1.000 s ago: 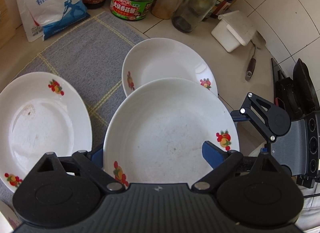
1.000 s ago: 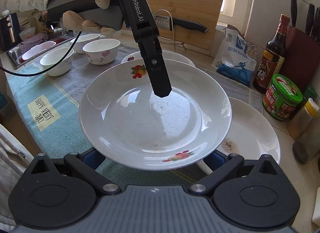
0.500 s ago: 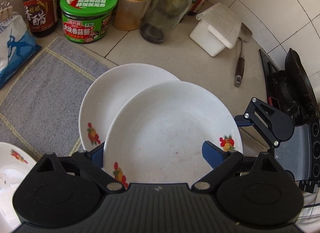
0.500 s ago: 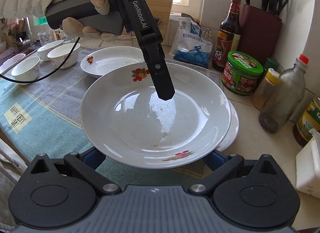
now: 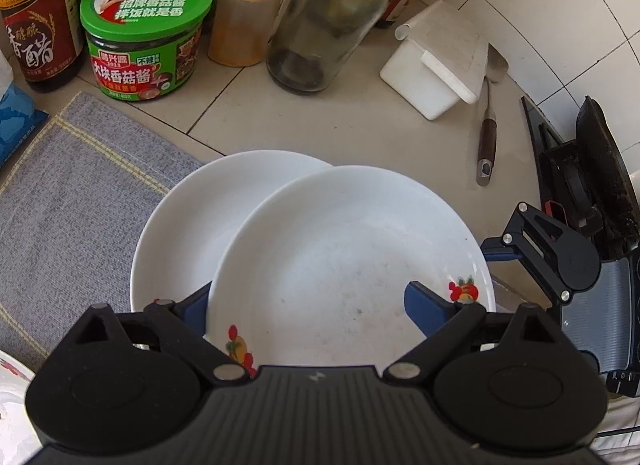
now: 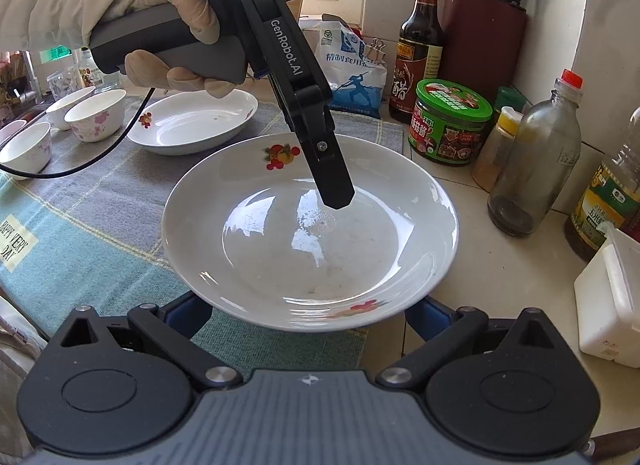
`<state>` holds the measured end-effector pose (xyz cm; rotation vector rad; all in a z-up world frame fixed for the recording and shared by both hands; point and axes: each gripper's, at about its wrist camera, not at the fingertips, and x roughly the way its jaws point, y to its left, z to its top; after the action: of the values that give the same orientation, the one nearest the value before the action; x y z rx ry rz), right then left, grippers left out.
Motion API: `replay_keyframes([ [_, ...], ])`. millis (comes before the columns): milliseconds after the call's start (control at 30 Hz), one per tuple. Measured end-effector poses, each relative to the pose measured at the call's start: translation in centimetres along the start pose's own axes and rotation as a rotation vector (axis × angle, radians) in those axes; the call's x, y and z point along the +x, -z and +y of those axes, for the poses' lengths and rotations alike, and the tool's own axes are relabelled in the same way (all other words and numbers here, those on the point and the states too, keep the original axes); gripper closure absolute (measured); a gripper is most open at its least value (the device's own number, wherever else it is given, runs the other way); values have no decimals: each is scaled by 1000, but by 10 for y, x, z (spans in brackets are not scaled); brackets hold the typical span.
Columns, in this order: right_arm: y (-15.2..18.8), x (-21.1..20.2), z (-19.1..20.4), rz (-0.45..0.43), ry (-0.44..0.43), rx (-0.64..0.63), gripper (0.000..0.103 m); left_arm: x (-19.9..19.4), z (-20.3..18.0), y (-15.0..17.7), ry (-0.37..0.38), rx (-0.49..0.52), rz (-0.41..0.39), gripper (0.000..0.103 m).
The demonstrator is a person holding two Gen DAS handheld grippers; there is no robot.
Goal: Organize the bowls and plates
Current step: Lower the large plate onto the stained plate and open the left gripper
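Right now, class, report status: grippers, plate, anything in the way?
Left gripper shut on held plate, one finger inside. Right gripper: jaws under near rim, grip unclear. Held plate over second plate on counter, offset. No obstruction visible.

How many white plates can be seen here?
3. The first plate is carried by the left gripper; the second plate lies just under it, at the edge of the cloth; the third plate rests farther back on the cloth. Others may be hidden.

The tiled bench carries a grey cloth, a green-lidded jar, a dark vinegar bottle, a glass bottle, a white box and a knife. A white plate straddles the cloth's edge.
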<state>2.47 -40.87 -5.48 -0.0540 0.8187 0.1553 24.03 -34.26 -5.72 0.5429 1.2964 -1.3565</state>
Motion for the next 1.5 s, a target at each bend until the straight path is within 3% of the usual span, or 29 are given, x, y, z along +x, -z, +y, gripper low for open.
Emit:
replay_keyframes([
  [1033, -2, -2, -9, -36, -14, 26, 0, 36, 4, -16, -69, -2, 46, 8],
  [1500, -4, 4, -10, -37, -25, 34, 0, 24, 17, -9, -72, -29, 33, 8],
])
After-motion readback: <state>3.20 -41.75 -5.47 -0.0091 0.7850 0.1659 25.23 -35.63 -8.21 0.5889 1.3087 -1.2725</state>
